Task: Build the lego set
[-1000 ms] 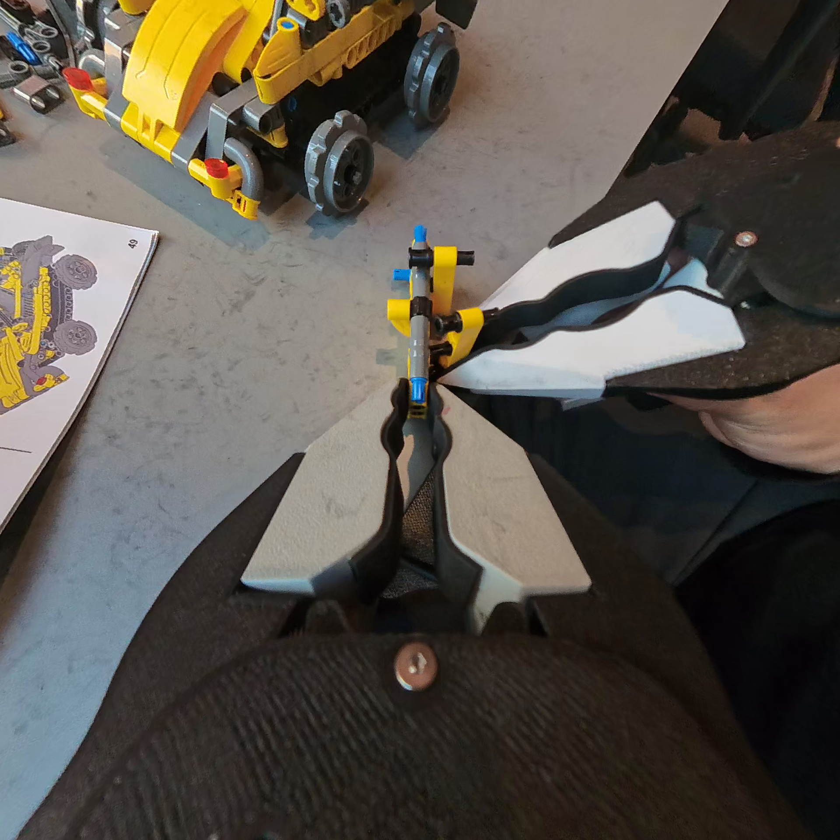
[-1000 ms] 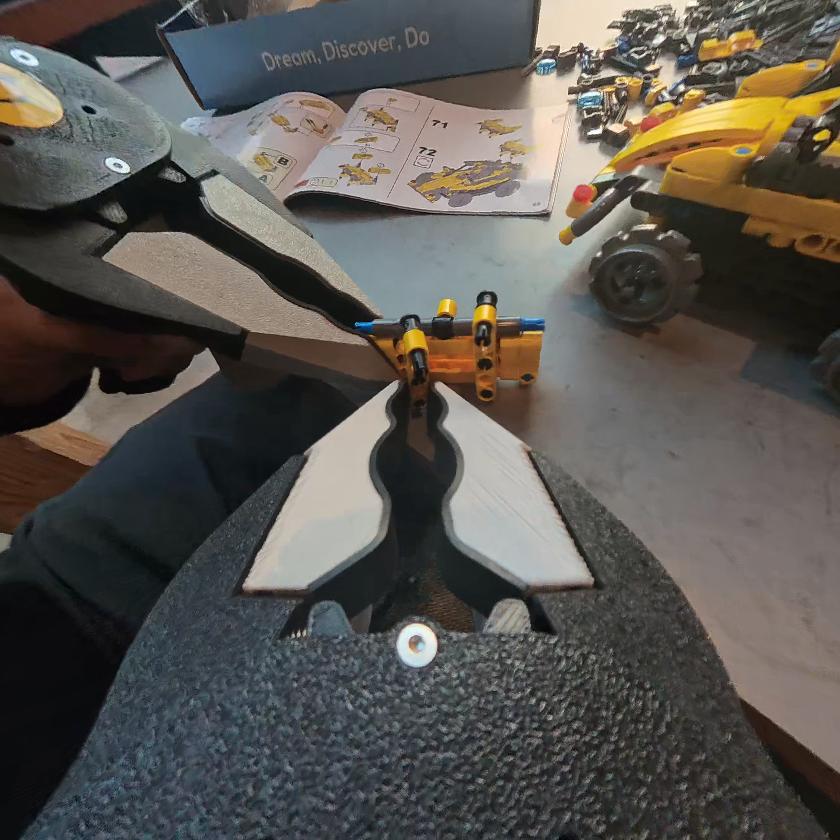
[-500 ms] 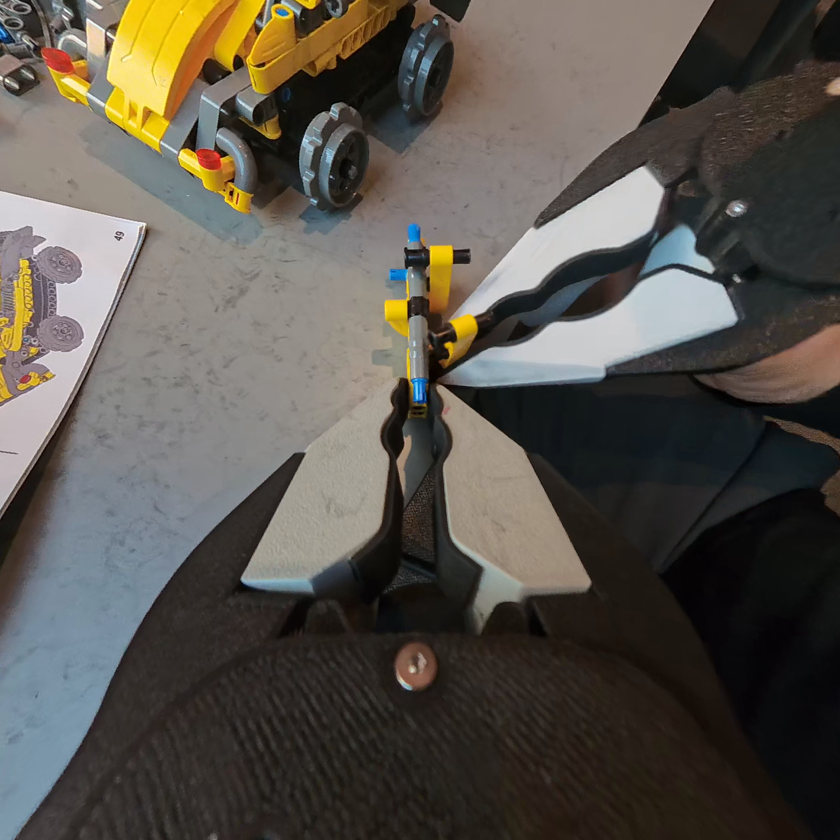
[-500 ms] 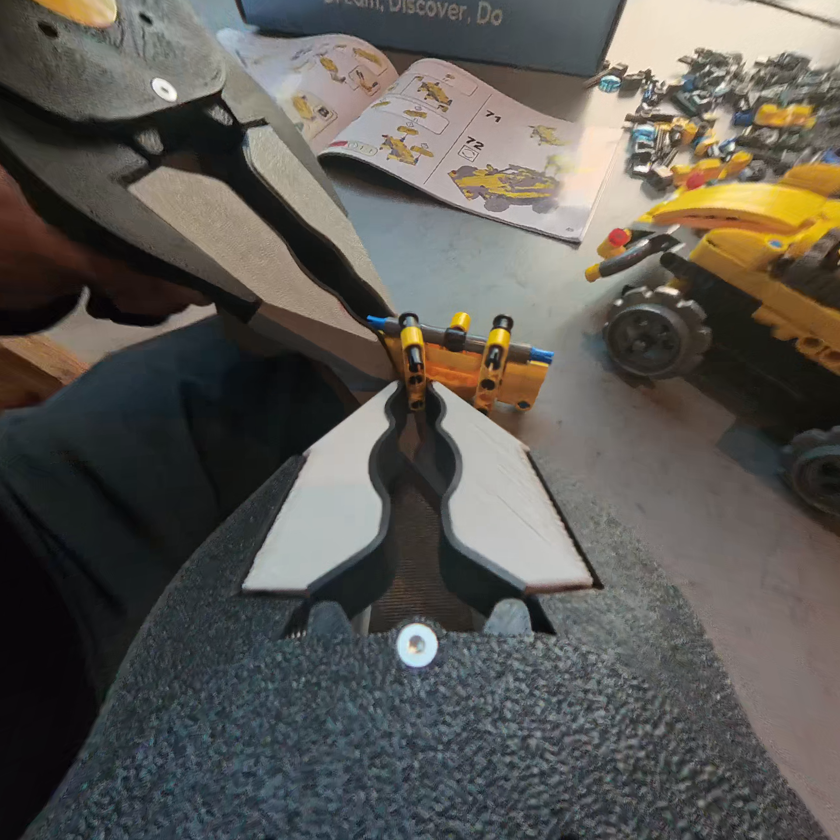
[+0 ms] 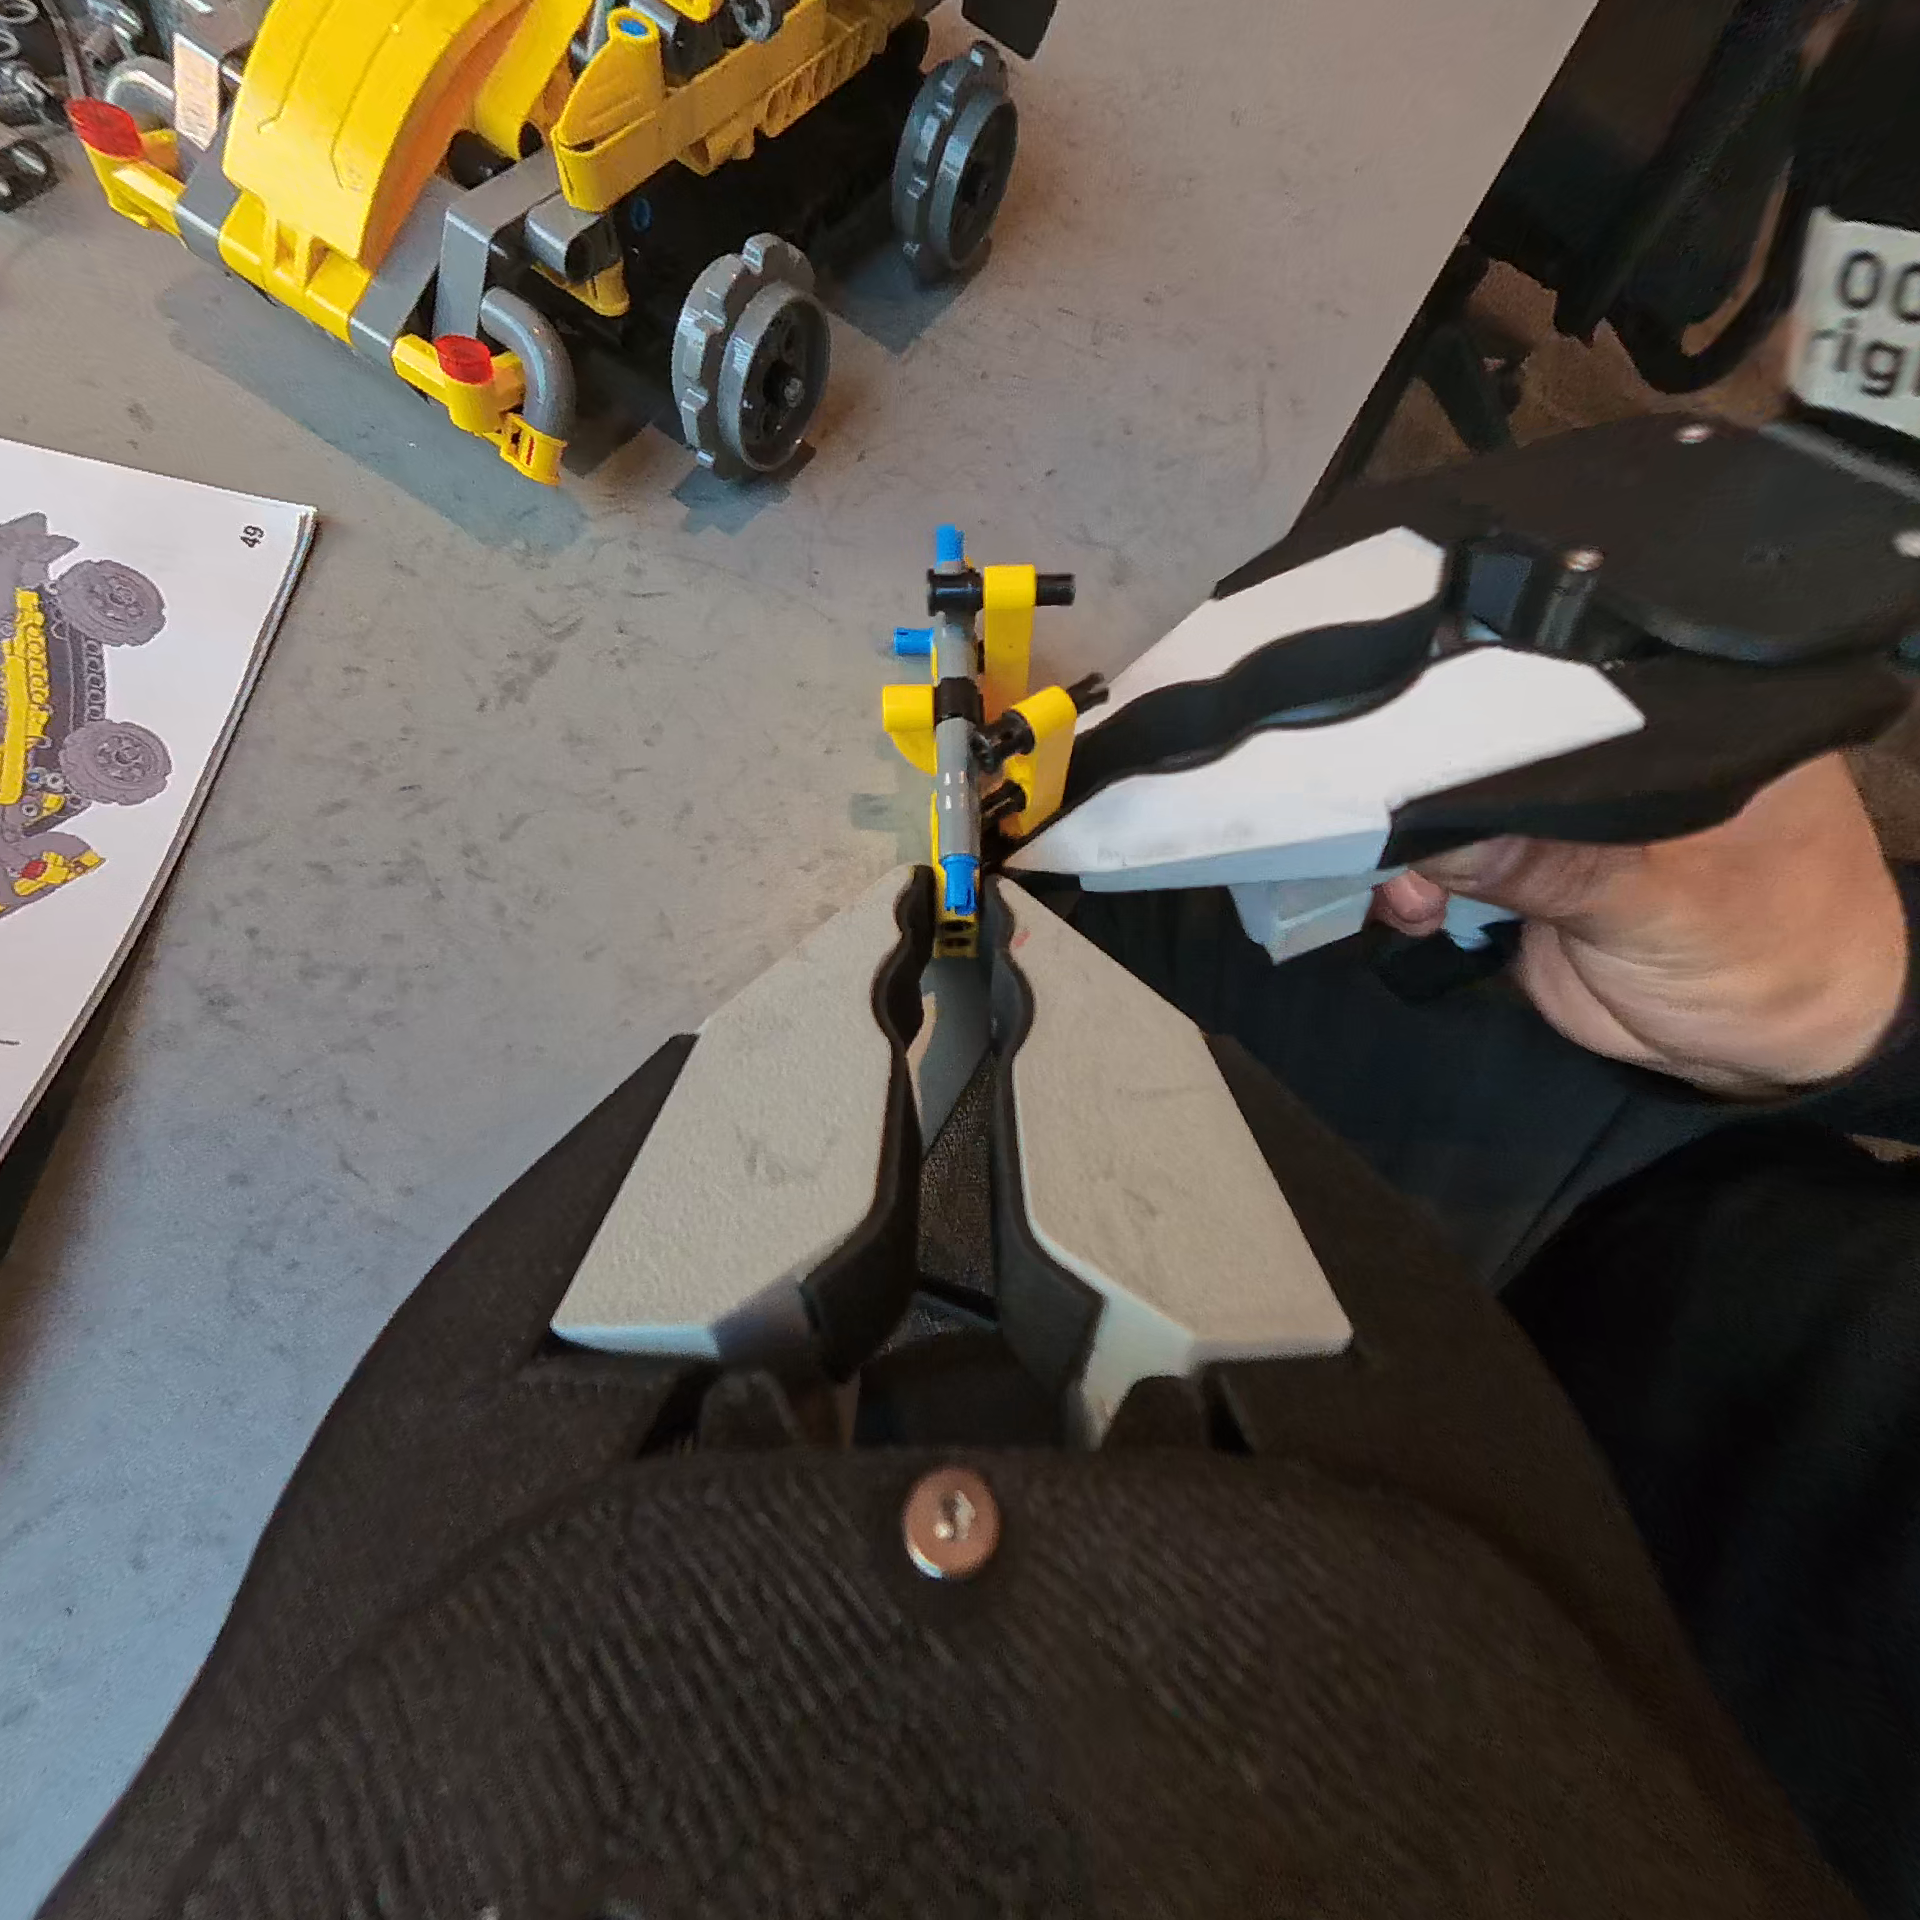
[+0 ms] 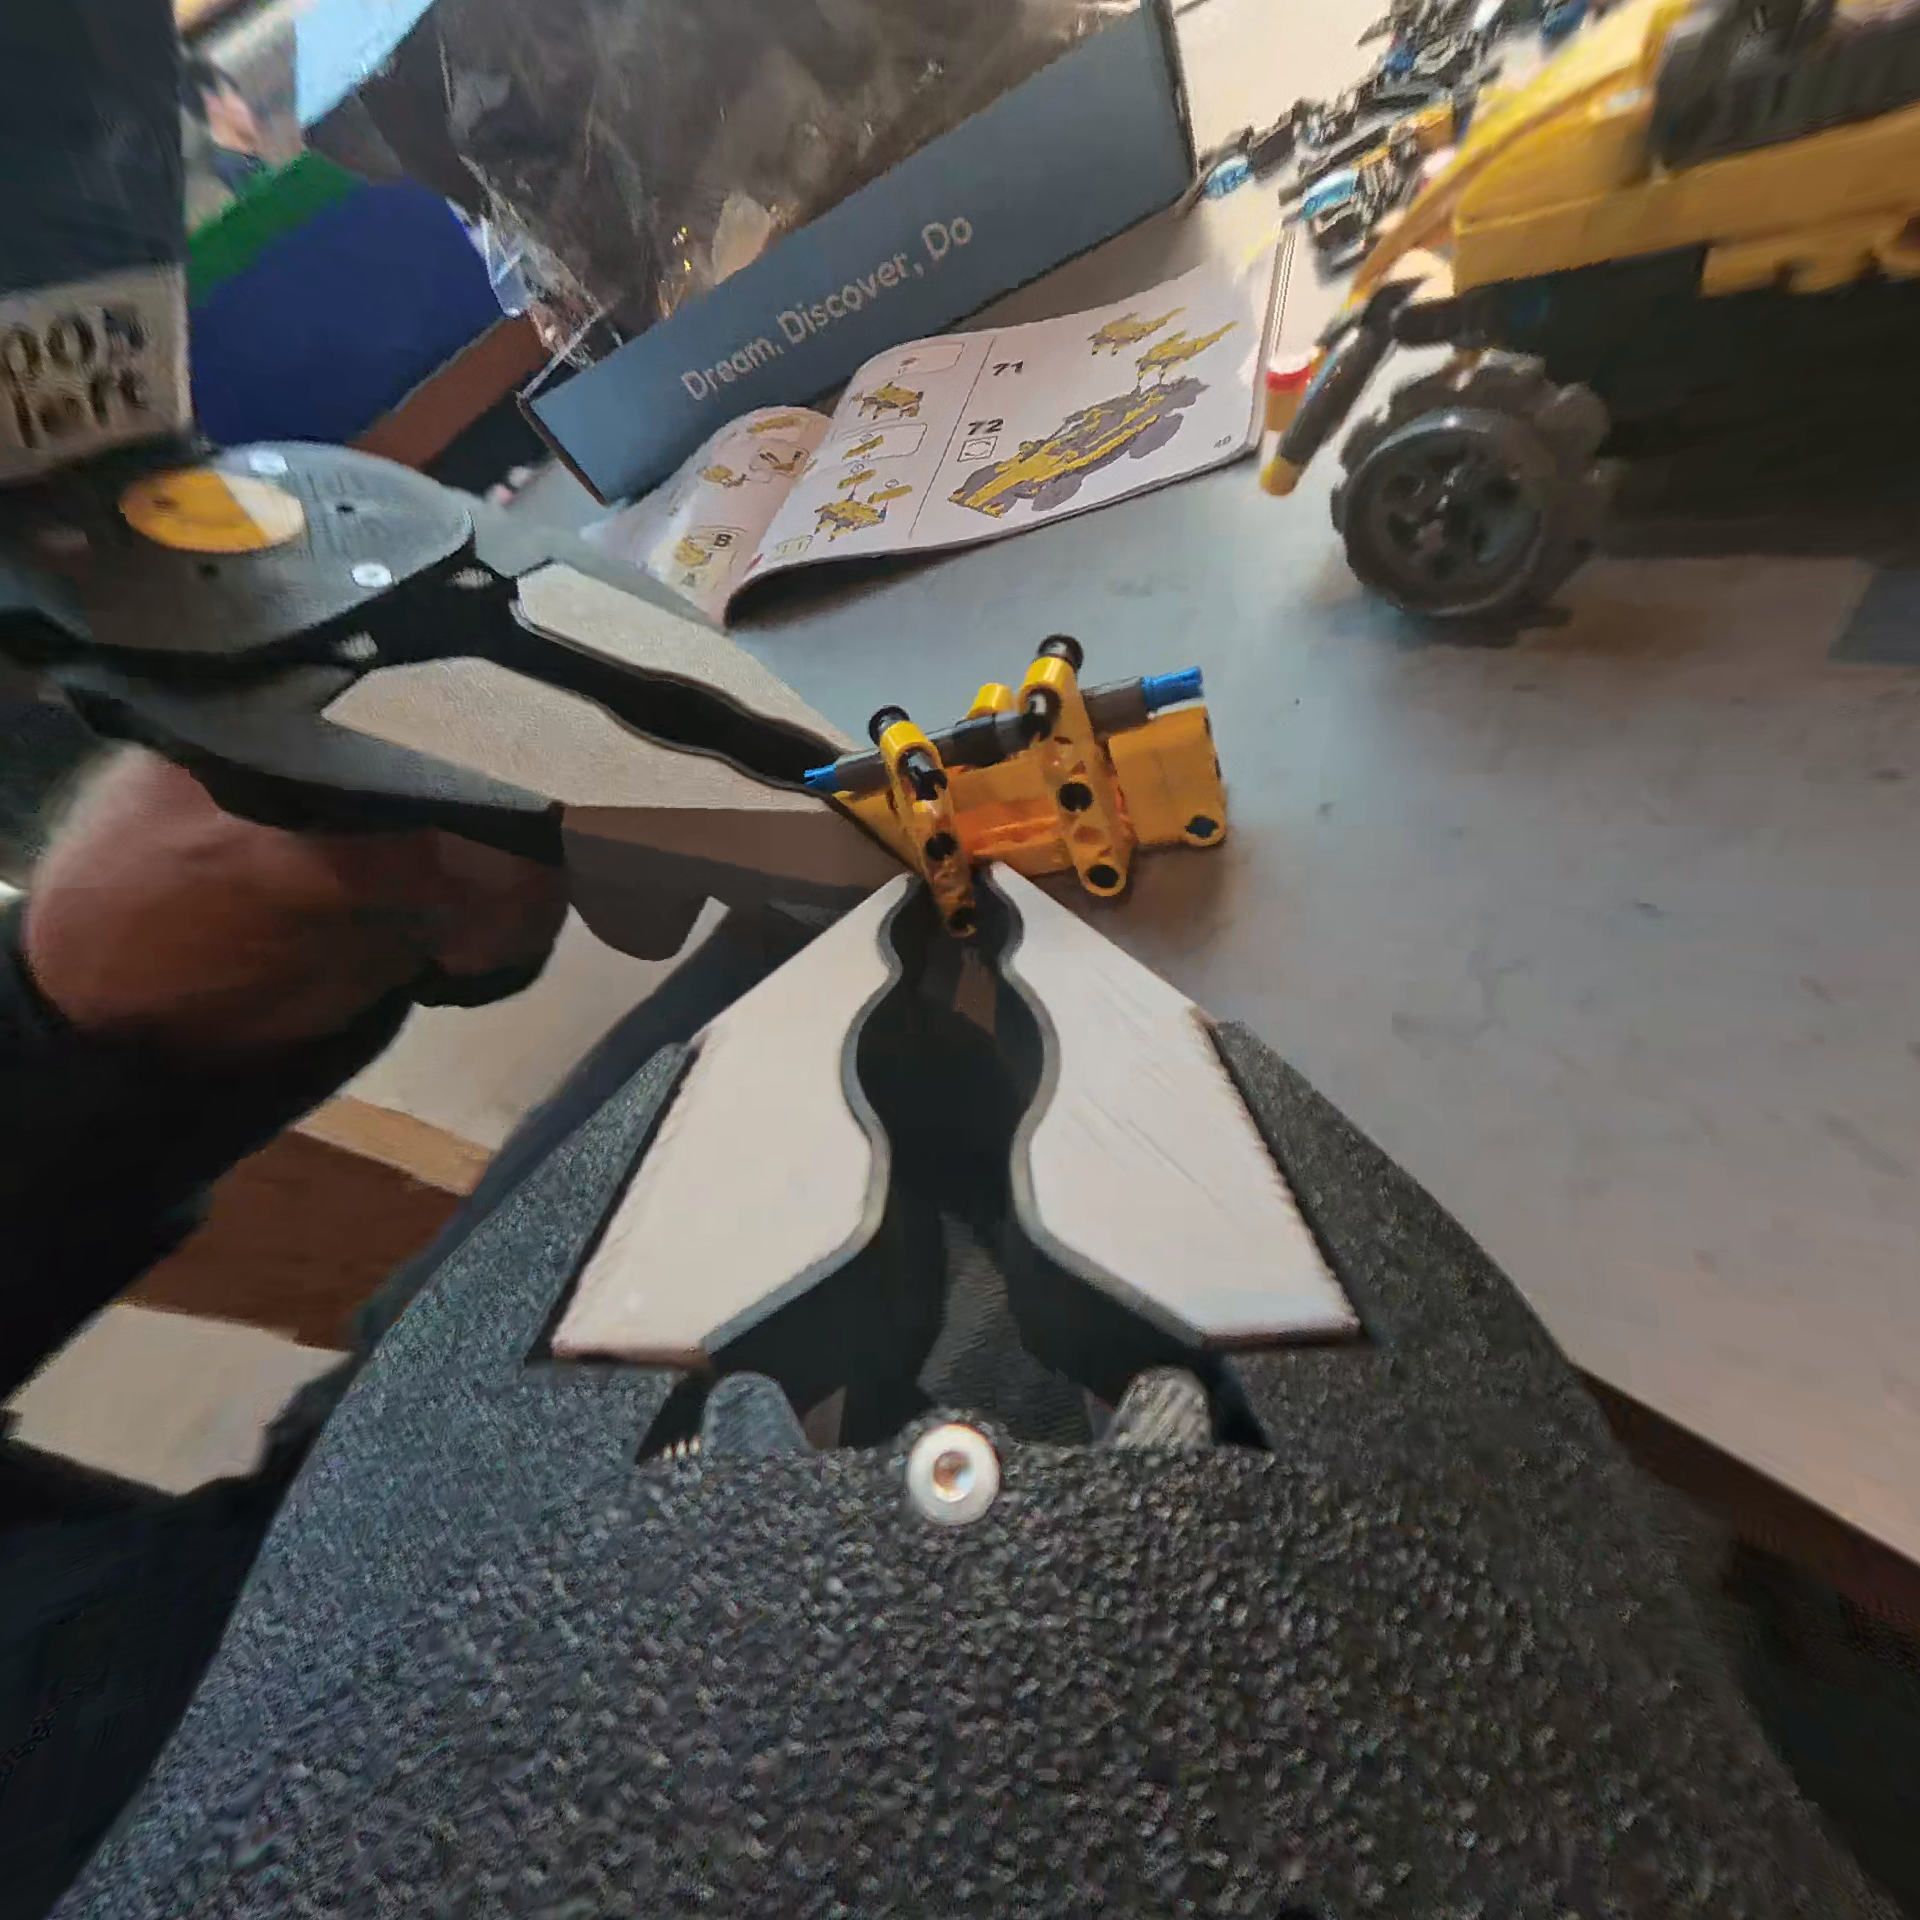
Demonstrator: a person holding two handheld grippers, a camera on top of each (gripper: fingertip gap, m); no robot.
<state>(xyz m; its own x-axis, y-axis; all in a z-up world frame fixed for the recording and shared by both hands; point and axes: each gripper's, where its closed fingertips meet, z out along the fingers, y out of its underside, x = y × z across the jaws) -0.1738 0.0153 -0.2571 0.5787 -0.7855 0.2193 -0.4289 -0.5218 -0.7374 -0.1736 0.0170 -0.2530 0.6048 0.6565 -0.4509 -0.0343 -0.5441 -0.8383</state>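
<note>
A small yellow brick assembly (image 5: 1006, 634) with a grey axle, blue pin ends and black pins is held just above the grey table (image 5: 520, 831). My left gripper (image 5: 956, 896) is shut on its near end, by a blue pin. My right gripper (image 5: 1039, 821) comes in from the right and is shut on a yellow beam at the side. In the right wrist view the assembly (image 6: 1039, 810) sits tilted. There my right gripper (image 6: 951, 896) pinches the lower end of a yellow beam, and my left gripper (image 6: 842, 800) holds the left end.
A large yellow and black wheeled model (image 5: 499, 156) stands at the back, also in the right wrist view (image 6: 1621, 187). An open instruction booklet (image 6: 987, 436) lies on the table, its edge at left (image 5: 104, 727). A dark box (image 6: 883, 270) and loose parts (image 6: 1340, 166) lie behind. The table edge (image 5: 1434, 343) runs at right. My left and right fingertips are right by each other.
Both grippers stay shut on the assembly. My right gripper has rolled and swung lower and flatter, so the assembly now looks tilted in the right wrist view.
</note>
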